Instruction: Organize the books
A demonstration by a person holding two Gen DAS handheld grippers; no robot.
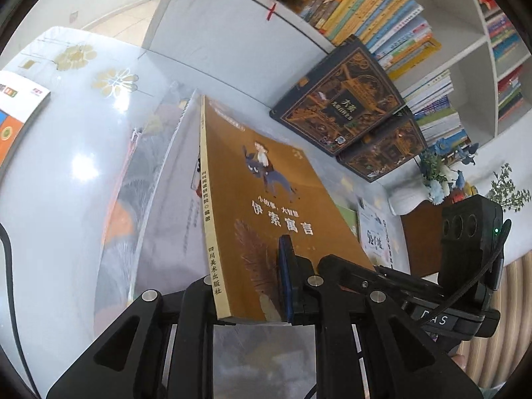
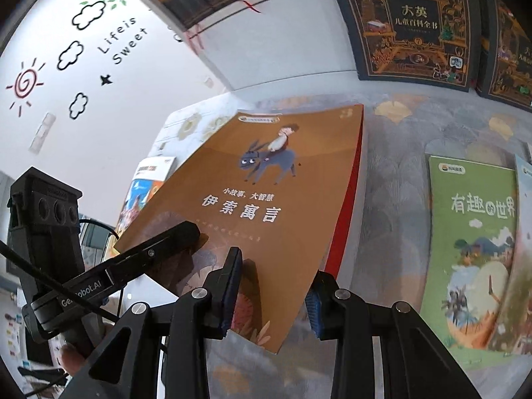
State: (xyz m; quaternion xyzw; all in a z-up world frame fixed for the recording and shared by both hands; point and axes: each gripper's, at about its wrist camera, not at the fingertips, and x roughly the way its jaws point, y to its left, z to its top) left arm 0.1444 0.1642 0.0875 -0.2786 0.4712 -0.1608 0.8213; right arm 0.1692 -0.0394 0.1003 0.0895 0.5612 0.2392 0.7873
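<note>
Gripping the brown book (image 1: 266,183) near its bottom edge, both grippers

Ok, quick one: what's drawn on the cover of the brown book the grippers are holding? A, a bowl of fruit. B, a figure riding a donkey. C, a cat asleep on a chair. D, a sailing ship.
B: the brown book shows a small figure seated on a dark blue-grey donkey above the white title, and the left wrist view shows the same drawing on its cover.
</note>
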